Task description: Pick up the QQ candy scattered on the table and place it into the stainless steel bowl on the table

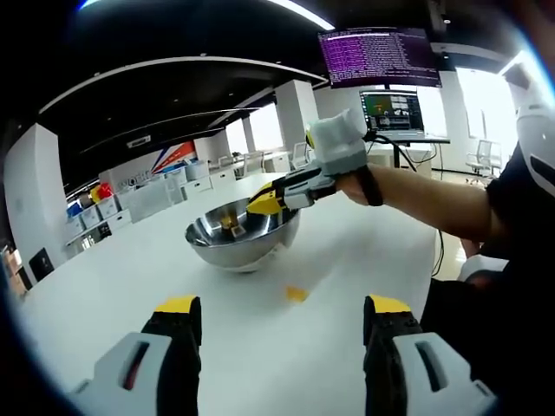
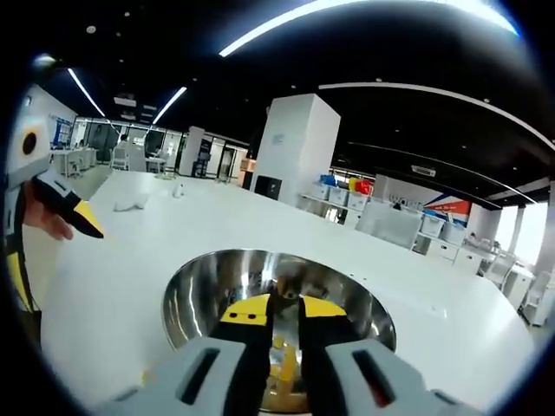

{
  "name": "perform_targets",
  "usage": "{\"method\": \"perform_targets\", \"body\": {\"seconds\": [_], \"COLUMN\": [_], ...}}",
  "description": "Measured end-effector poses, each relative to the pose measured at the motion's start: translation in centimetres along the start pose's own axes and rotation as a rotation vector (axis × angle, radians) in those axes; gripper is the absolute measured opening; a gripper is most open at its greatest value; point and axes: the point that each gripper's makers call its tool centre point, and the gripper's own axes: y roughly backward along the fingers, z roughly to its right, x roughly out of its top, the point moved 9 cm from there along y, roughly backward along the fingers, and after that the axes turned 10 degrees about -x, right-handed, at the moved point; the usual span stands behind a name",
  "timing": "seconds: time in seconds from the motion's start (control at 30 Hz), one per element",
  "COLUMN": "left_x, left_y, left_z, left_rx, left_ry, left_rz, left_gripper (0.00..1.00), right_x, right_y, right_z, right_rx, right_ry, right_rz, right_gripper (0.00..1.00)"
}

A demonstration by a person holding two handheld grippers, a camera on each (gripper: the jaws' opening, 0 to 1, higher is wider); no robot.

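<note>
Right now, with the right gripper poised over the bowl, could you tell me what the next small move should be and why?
Probably open the right gripper. Its jaws stand nearly closed over the stainless steel bowl, with something yellow, likely a candy, between them, so releasing should drop it in. Afterwards, the left gripper, jaws open, could go for the yellow candy on the white table.

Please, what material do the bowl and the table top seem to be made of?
The bowl looks like polished steel: its wall mirrors the room and the table. The table looks like a smooth white laminate or painted board, with a soft sheen; which one, the views cannot settle.
</note>
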Motion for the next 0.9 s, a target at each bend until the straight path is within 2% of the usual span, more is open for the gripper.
{"method": "perform_targets", "body": {"seconds": [0.17,0.37,0.63,0.9], "left_x": [-0.1,0.0,0.2,0.3], "left_y": [-0.1,0.0,-0.1,-0.2], "left_z": [0.1,0.1,0.0,0.1], "left_rx": [-0.001,-0.003,-0.003,-0.004], "left_ry": [-0.003,-0.005,-0.009,-0.012], "left_rz": [-0.010,-0.006,-0.005,-0.004], "left_gripper": [0.76,0.76,0.76,0.76], "right_x": [0.4,1.5,4.8,7.9], "right_y": [0.4,1.8,4.7,7.5], "right_z": [0.2,0.4,0.4,-1.3], "right_rx": [-0.006,-0.017,-0.017,0.035], "right_ry": [-0.001,0.002,0.016,0.024], "right_rz": [0.010,0.047,0.140,0.232], "right_gripper": [0.11,0.11,0.11,0.12]}}
